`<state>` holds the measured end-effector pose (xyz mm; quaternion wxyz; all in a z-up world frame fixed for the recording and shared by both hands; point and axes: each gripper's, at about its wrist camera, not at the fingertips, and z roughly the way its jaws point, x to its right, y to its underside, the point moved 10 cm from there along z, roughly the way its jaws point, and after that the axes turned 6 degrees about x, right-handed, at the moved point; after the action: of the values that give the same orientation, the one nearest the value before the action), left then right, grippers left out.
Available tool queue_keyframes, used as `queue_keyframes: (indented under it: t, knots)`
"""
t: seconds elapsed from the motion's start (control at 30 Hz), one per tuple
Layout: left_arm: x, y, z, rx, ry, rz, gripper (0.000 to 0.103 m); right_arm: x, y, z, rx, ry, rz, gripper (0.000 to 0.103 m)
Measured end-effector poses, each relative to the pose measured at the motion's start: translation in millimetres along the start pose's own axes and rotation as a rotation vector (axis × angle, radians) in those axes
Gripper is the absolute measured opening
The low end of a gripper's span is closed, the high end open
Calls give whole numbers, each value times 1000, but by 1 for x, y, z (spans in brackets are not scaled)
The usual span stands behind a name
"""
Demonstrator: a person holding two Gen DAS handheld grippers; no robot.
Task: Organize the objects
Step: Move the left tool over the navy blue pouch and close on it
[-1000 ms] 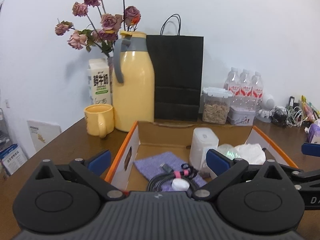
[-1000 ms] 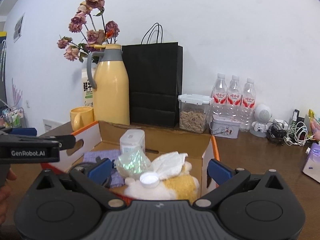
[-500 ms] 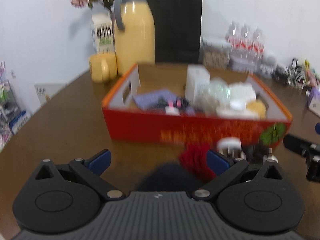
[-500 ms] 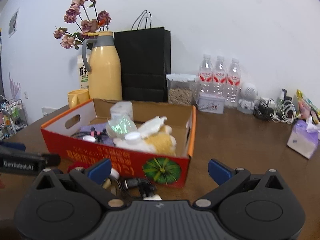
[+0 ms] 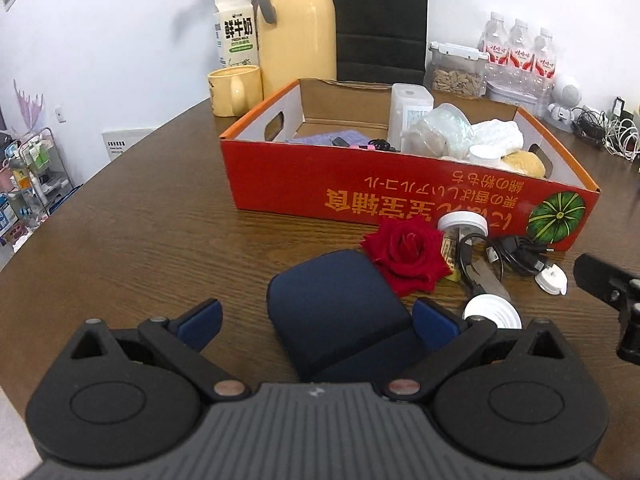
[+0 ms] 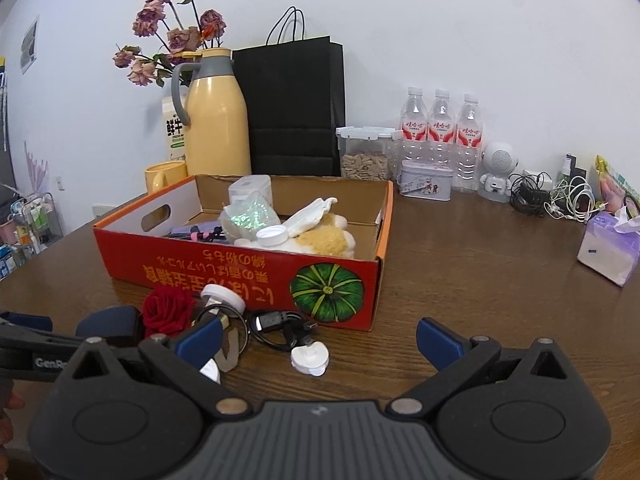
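Navy case (image 5: 340,312) between wide-open left tool (image 5: 318,320), untouched

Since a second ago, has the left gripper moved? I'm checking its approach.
Yes. The left gripper has pulled back from over the red box and dropped toward the navy case in front.

1. Left hand-held gripper (image 5: 316,316): black body, ribbed grey centre plate, two round black discs, blue fingertip pads (image 5: 200,318), silver pivot screws.
2. Right hand-held gripper (image 6: 318,336): identical build.
3. White lettering "GenRo…" on left unit's side.
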<state>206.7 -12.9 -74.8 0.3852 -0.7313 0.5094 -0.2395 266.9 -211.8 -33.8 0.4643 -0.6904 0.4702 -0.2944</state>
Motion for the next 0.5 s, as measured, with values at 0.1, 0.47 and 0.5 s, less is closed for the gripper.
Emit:
queue_keyframes:
  t: [0.1,0.47,0.5]
  knots:
    - [-5,0,-9,16,-5,0,103,1,3,-1,-3,2,3,103]
    - [-8,12,-7,-61,4,-32,103,-1,4,-1,-5,-2,5,103]
    - [-8,13,-6,-61,8,-36,103,-2,5,-1,-5,-3,5,103]
